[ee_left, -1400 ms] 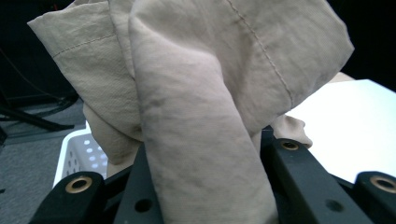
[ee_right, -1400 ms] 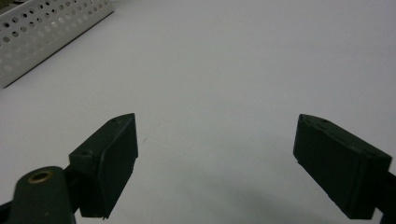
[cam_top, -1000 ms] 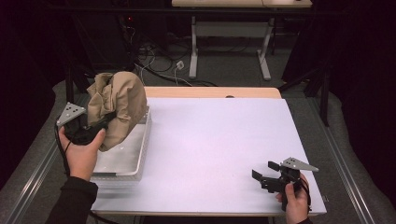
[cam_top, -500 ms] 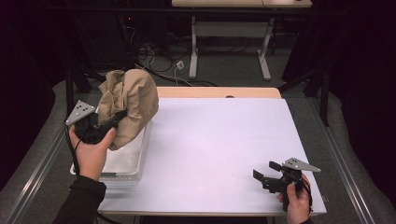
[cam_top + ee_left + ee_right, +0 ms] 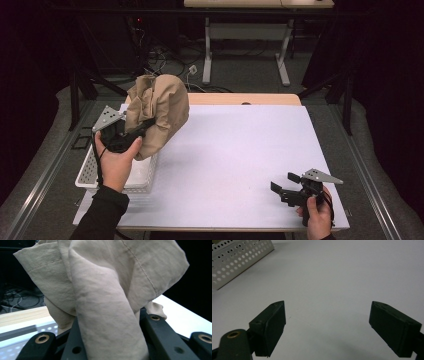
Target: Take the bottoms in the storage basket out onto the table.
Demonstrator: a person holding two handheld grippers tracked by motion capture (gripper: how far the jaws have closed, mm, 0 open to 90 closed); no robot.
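Dark room, black surroundings on both sides, grey floor [image 5: 240, 75]. White-topped table [image 5: 240, 165] with a wood edge at the far side; second desk [image 5: 250, 4] behind on white legs. Cables [image 5: 165, 57] tangled on the floor (left of those legs).

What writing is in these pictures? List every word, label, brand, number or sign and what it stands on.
None can be read.
Crumpled beige cloth garment: stitched seams, no label or print.
White perforated plastic basket: plain holes, no marking.
White table cover: blank.
Black tools: no visible lettering.
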